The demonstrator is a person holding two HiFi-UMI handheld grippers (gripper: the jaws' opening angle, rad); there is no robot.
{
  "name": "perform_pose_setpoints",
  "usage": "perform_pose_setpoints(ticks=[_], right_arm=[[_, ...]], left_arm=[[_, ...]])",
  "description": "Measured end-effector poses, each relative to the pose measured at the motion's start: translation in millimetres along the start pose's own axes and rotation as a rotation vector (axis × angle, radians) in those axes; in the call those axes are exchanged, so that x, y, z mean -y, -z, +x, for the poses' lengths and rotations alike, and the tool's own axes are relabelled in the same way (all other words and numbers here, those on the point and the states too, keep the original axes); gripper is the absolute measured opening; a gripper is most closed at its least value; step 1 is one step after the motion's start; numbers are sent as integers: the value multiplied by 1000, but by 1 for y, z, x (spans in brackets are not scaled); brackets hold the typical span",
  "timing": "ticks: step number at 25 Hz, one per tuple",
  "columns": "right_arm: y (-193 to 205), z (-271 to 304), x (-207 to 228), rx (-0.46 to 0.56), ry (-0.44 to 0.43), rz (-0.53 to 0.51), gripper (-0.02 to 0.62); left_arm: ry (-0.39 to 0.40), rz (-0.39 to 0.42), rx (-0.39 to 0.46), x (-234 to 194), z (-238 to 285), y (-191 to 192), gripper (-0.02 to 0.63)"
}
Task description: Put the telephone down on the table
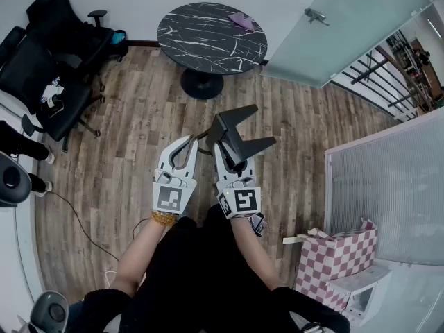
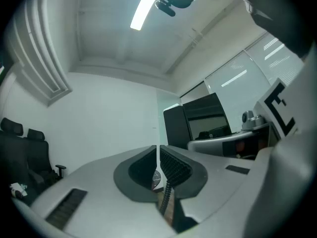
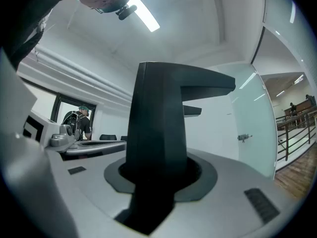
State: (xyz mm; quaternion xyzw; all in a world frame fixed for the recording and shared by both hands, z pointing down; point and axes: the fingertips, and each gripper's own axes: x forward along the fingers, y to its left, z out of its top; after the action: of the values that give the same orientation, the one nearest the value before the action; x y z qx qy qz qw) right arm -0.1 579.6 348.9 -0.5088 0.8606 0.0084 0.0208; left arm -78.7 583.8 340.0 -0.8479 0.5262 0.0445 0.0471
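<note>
Right tool (image 1: 232,159) clamped on the telephone (image 1: 239,127), which I'm holding over the floor, well short of the far table (image 1: 201,47). Left tool (image 1: 186,144) closed, nothing plainly held. Carry and set-down remain, I judge.

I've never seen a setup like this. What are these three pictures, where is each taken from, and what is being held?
A person holds a two-jaw gripper in each hand. The head view looks down from a camera on their head. The other two views ride on the grippers, looking along the jaws. The right gripper clamps a black telephone handset, held in the air. The left gripper has its jaws together, and a coiled cord shows behind them. Ahead stands a round black marble table with a purple item on it.
</note>
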Motion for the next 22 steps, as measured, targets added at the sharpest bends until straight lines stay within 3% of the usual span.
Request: perform_pose_setpoints(ticks=[9,22], right_arm=[[14,54,13,0,-18,-14,167],[14,165,96,1,-36,26,167]], left_arm=[[-10,11,-23,-25,50,22,28],[-54,28,-66,-75,174,35,28]])
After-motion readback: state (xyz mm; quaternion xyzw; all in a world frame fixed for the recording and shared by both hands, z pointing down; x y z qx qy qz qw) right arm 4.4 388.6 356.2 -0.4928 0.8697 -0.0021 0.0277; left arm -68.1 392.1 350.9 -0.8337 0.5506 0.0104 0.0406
